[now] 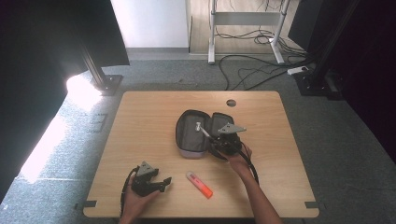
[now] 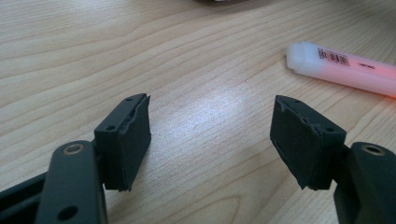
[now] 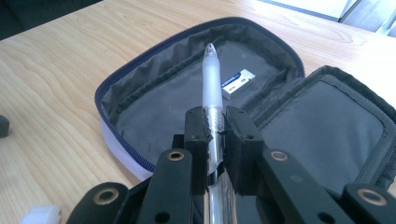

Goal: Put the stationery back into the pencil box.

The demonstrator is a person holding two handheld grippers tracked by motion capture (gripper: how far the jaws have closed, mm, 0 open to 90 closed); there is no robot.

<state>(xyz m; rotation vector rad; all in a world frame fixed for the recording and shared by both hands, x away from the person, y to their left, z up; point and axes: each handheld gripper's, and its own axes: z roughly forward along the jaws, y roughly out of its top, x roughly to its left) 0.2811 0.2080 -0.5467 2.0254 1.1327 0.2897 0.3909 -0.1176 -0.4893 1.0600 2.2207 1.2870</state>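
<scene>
The right tool [image 3: 215, 128] has its jaws clamped on a pen [image 3: 211, 79], holding it by the barrel with the frosted cap end pointing out over the open pencil case [image 3: 154, 100]. The case lies unzipped near the middle of the tabletop [image 1: 140, 121], slightly toward the far edge, its two halves spread flat; a small white eraser [image 3: 238, 83] already rests in the left half. The step in hand looks like packing: the pen is poised above the case, not yet set down. The next move probably calls for lowering the pen until it lies along the lining, then easing the jaws apart. The left tool [image 2: 210, 140] rests near the near-left corner, its jaws apart with nothing between them. An orange highlighter [image 1: 200, 185] lies just beside it toward the near edge, likely the next item to pack.
</scene>
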